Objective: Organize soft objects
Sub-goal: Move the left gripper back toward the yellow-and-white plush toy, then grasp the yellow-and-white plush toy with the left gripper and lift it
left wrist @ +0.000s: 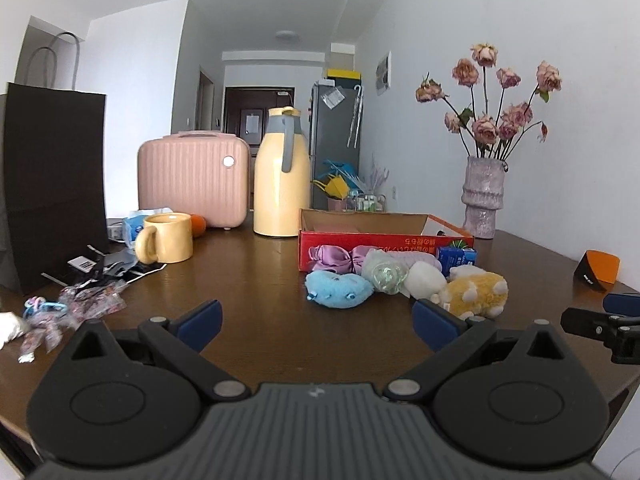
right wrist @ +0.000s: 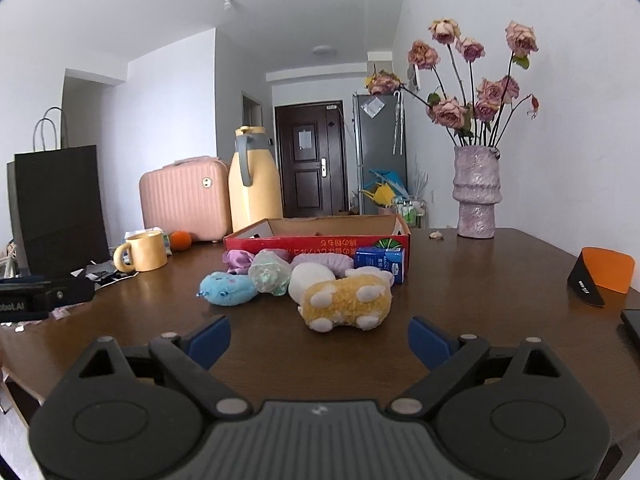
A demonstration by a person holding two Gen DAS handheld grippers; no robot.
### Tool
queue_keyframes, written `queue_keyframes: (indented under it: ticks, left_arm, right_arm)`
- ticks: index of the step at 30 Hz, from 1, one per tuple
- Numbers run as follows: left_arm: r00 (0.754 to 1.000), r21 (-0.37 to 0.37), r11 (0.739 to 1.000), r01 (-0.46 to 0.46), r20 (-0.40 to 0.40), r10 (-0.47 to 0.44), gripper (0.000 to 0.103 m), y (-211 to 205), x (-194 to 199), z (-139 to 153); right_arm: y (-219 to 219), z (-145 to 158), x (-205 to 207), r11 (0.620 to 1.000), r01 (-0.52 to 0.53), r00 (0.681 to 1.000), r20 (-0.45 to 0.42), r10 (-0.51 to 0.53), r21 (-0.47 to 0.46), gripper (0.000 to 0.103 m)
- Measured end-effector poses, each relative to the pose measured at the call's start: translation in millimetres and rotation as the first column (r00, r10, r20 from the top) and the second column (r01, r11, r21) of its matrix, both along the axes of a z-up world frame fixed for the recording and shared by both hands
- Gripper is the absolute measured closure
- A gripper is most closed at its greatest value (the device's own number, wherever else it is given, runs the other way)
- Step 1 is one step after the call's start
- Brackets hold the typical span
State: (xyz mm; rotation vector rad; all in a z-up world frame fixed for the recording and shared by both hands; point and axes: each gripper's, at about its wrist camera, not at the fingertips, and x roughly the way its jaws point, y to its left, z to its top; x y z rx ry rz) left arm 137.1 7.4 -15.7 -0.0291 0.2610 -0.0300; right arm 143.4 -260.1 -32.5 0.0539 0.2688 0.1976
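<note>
Both grippers are held low and level over the dark wooden desk (right wrist: pixel 480 280). The left gripper (left wrist: pixel 316 320) and the right gripper (right wrist: pixel 319 338) have jaws spread wide, empty. Ahead of the right jaws lies the yellow plush toy (right wrist: pixel 346 302), beside a blue plush toy (right wrist: pixel 227 288), before the red cardboard box (right wrist: pixel 316 242).

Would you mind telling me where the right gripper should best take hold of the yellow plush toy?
Probably across the yellow plush toy's soft middle, coming straight in from the near side. It lies on its side nearest the open right gripper, white paws facing it, with the white plush crowding behind.
</note>
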Motion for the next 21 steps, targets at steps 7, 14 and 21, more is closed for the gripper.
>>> queue_keyframes:
  ticks: [7, 14, 21]
  left_arm:
    - [0.998, 0.008, 0.999, 0.038, -0.04, -0.038, 0.0, -12, 63, 6]
    - [0.985, -0.037, 0.99, 0.133, -0.108, -0.137, 0.009, -38, 135, 5]
    - [0.941, -0.096, 0.974, 0.203, -0.256, -0.222, 0.031, -84, 198, -20]
  right_arm:
    - [-5, 15, 58, 1.0, -0.009, 1.0, -0.021, 0.01, 0.014, 0.012]
    - [-24, 14, 140, 0.998, 0.023, 0.993, -0.116, -0.017, 0.057, 0.019]
    - [-37, -7, 198, 0.988, 0.014, 0.974, -0.227, 0.022, 0.156, 0.03]
